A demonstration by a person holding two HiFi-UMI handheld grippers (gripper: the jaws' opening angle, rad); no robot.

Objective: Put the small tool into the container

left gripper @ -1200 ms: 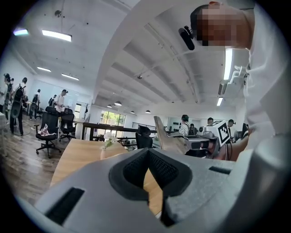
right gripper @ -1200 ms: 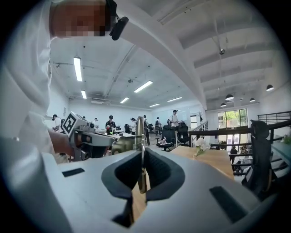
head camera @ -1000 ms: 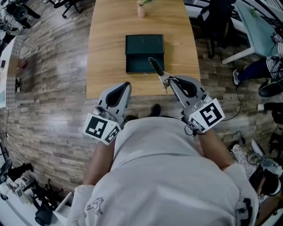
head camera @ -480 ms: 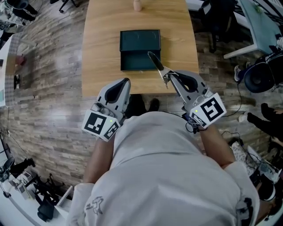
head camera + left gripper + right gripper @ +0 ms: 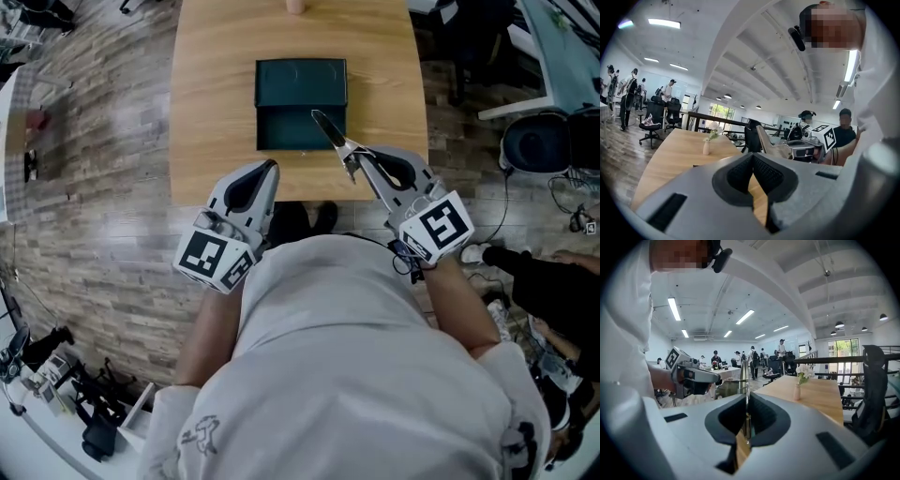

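A dark green container lies open on the wooden table, its lid flat behind its tray. My right gripper is shut on a small metal tool. The tool sticks out ahead of the jaws, with its tip over the tray's near right part. In the right gripper view the tool stands upright between the closed pads of the right gripper. My left gripper hovers at the table's near edge, shut and empty; in its own view the left gripper shows its pads meeting.
A small vase stands at the table's far end, behind the container. Office chairs and cables lie on the wood floor to the right. Dark equipment clutters the floor at lower left. Other people stand far off in the room.
Both grippers have sunk a little and edged toward the table. The right one still grips the tool, which points at the container as before.
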